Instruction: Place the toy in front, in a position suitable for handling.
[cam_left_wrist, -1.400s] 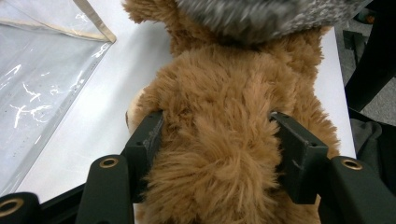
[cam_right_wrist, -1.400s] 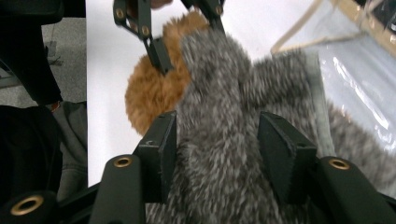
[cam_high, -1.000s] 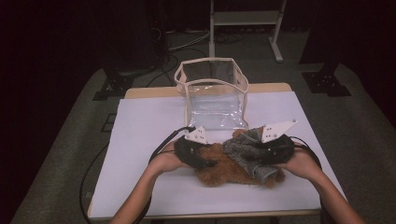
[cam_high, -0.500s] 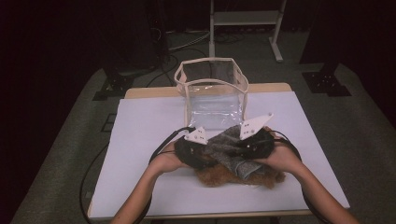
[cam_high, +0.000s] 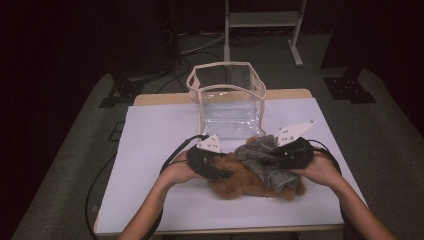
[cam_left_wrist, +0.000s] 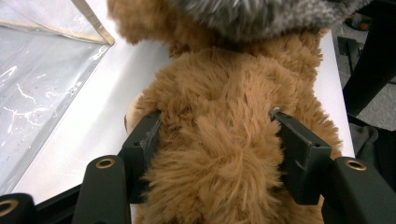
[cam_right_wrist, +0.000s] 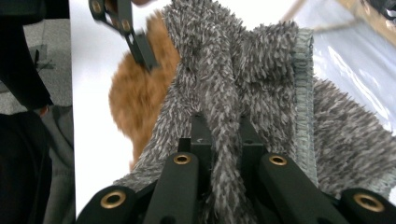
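High view: brown teddy bear (cam_high: 235, 177) lies on the worktop (cam_high: 150, 150) before the clear bag (cam_high: 227, 97). Left gripper (cam_left_wrist: 217, 135) jaws clamp its body; right gripper (cam_right_wrist: 219, 135) jaws pinch the grey cloth (cam_right_wrist: 243, 79). Wrapping step; next, draw cloth over without slipping.

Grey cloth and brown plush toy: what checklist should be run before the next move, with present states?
1. Right gripper pinches a fold of the grey cloth: ok.
2. Left gripper jaws sit on both sides of the brown plush toy: ok.
3. Left grip firm enough to lift: cannot tell.
4. Cloth off the toy: not ok, it lies over it.
5. Clear plastic bag stands open behind: ok.
6. White table bare around the work: ok.
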